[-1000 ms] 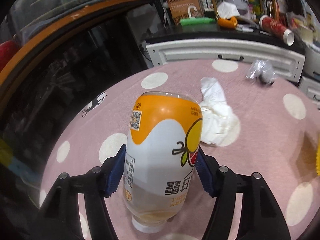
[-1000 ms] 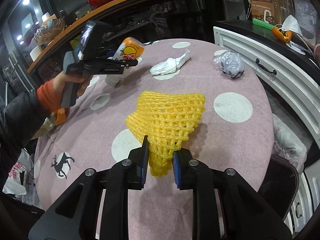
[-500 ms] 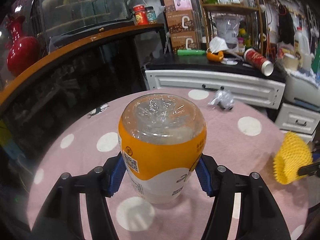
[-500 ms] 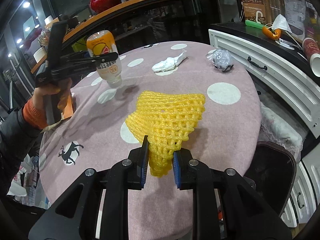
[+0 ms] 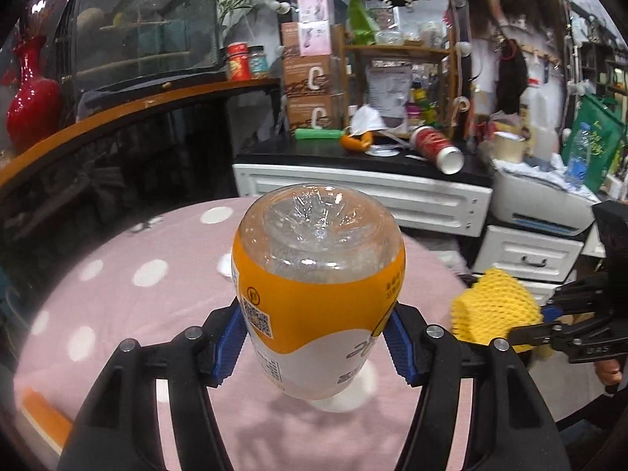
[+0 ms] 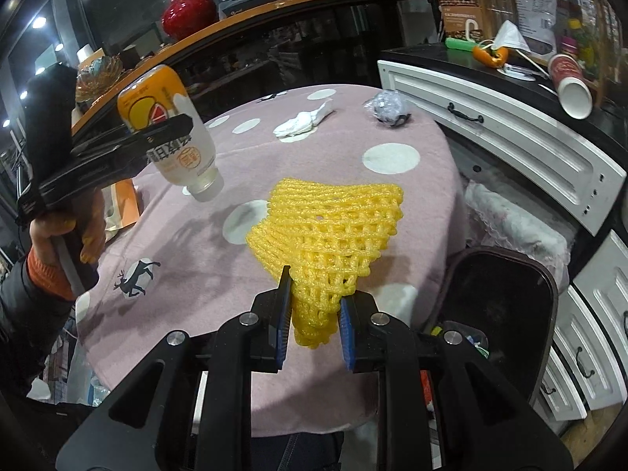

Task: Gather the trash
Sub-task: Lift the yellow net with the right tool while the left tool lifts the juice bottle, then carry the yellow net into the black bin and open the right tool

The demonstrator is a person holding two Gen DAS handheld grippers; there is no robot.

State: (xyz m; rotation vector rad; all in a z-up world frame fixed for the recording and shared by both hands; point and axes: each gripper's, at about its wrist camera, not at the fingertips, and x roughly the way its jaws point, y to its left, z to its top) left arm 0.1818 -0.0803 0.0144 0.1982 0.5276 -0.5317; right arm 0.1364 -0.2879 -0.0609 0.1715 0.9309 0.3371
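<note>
My left gripper [image 5: 314, 347] is shut on an orange-and-white plastic bottle [image 5: 318, 294], held upside down, cap toward the pink dotted table [image 5: 117, 294]. In the right wrist view the bottle [image 6: 168, 129] hangs above the table's left side. My right gripper [image 6: 314, 329] is shut on a yellow foam net [image 6: 333, 235], lifted off the table near its front right edge. The net also shows in the left wrist view [image 5: 494, 310]. A crumpled white tissue [image 6: 302, 123] and a crumpled clear wrapper [image 6: 388, 106] lie at the far side of the table.
A dark bin [image 6: 498, 314] stands below the table's right edge, with some rubbish inside. A white drawer cabinet [image 6: 510, 125] with a black cluttered top runs along the right. A dark curved counter [image 6: 235, 39] stands behind the table.
Both grippers have risen and pulled back from the table with their loads. The bottle has tipped further so its base faces the left camera. The bin has come into the right view.
</note>
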